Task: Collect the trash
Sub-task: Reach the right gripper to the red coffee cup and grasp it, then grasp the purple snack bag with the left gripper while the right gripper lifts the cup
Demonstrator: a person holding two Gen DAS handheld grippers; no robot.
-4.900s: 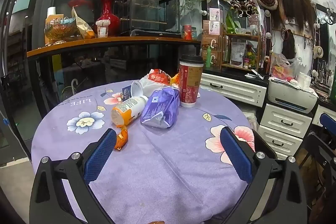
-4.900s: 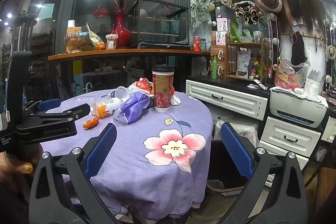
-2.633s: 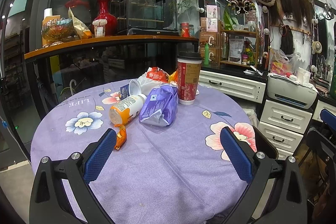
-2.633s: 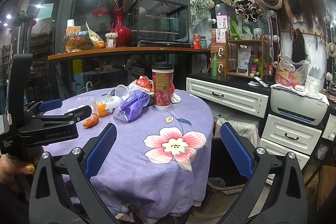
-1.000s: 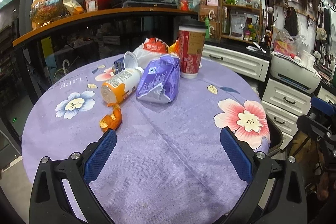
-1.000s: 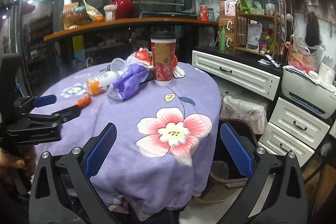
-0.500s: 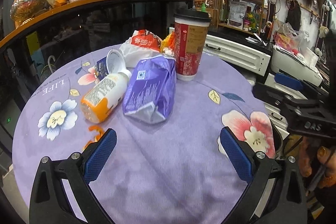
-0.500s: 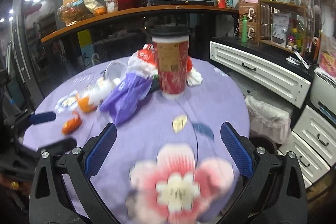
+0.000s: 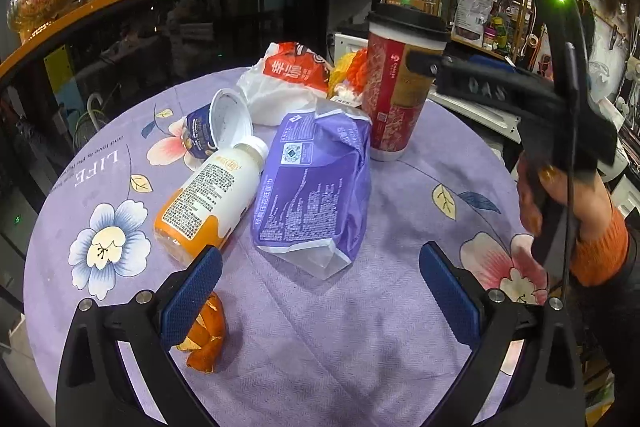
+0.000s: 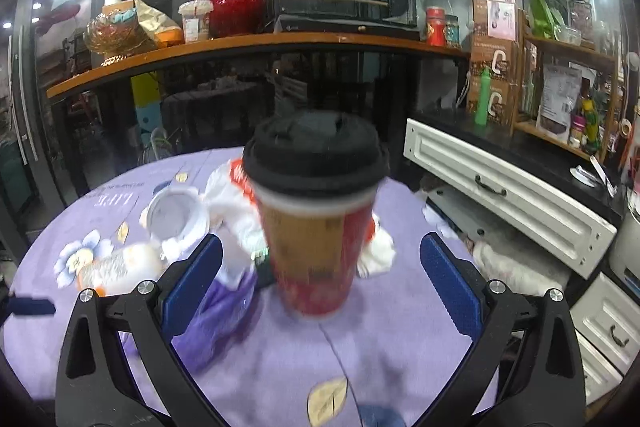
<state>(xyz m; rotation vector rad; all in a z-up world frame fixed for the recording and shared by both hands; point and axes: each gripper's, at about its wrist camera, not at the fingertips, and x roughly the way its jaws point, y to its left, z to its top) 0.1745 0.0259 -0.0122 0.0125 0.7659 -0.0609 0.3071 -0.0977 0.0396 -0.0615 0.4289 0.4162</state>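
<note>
Left wrist view, left to right. Your left gripper (image 9: 320, 267) hangs over the near part of the round table, whose purple flowered cloth (image 9: 360, 347) fills the lower half of the view; its two blue-padded fingers (image 9: 192, 291) stand wide apart and hold nothing. An orange wrapper (image 9: 206, 339) lies crumpled on the cloth, partly under the left finger. Behind it a white-and-orange bottle (image 9: 208, 199) lies on its side, cap pointing away from you, touching the purple bag (image 9: 316, 187) that lies flat at the middle of the table. A small blue-and-white tub (image 9: 218, 129) lies tipped on its side just behind the bottle's cap. A white-and-red plastic bag (image 9: 288, 79) sits behind the purple bag. The red paper cup (image 9: 396, 95) with a black lid stands upright to the right of these, just beyond the purple bag's far end. Your right gripper (image 9: 460, 79) reaches in from the right edge at the height of the cup's upper half, held by your right hand (image 9: 560, 199).

Right wrist view, left to right. The tub (image 10: 176, 215) and bottle (image 10: 120, 263) lie at the left, blurred. The cup (image 10: 316, 211) stands upright at centre, ahead of your right gripper (image 10: 320, 267) and in line with the gap between its fingers (image 10: 452, 287), which are spread wide and clear of the cup's sides. White drawers (image 10: 504, 195) run along the right.
</note>
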